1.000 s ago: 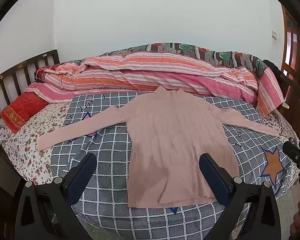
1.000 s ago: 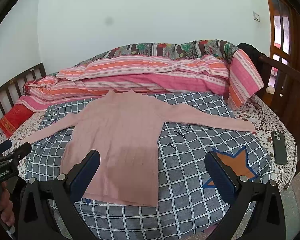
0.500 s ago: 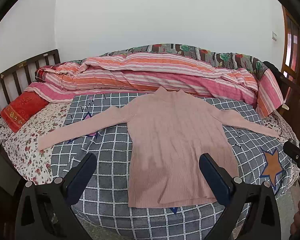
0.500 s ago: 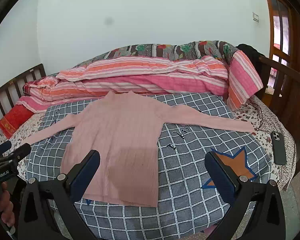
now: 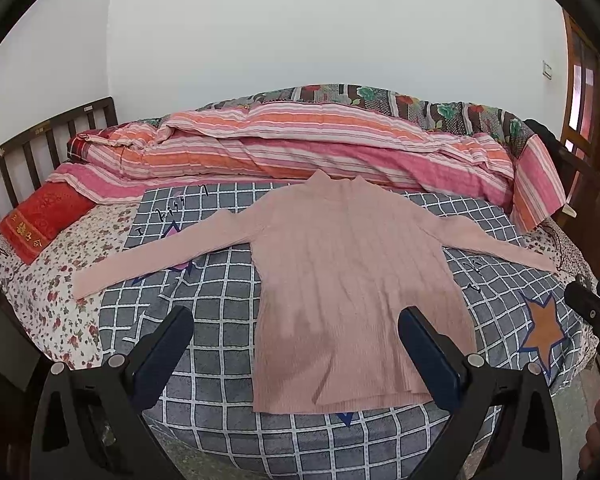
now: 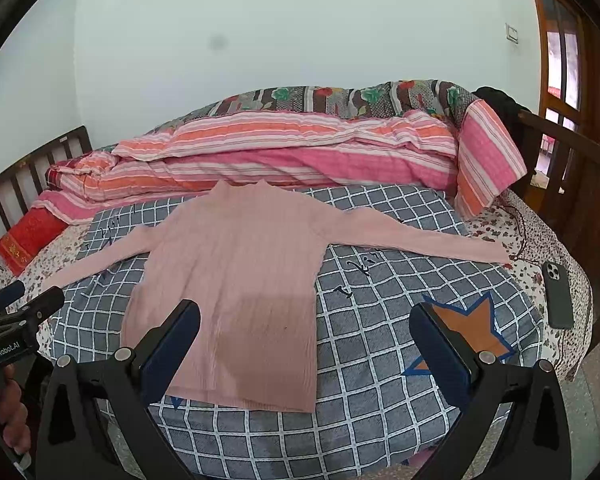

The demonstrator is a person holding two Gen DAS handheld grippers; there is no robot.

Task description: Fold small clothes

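- On the grey checked blanket (image 5: 220, 312), a pink ribbed sweater (image 5: 352, 280) lies flat, sleeves spread.
- Left gripper (image 5: 296, 340) gapes wide, empty.
- Right gripper (image 6: 304, 336) likewise spread, holding nothing.

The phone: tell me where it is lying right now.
In the right wrist view the phone lies face down on the floral sheet at the bed's far right edge, just past the cuff of the pink sweater and right of the orange star.
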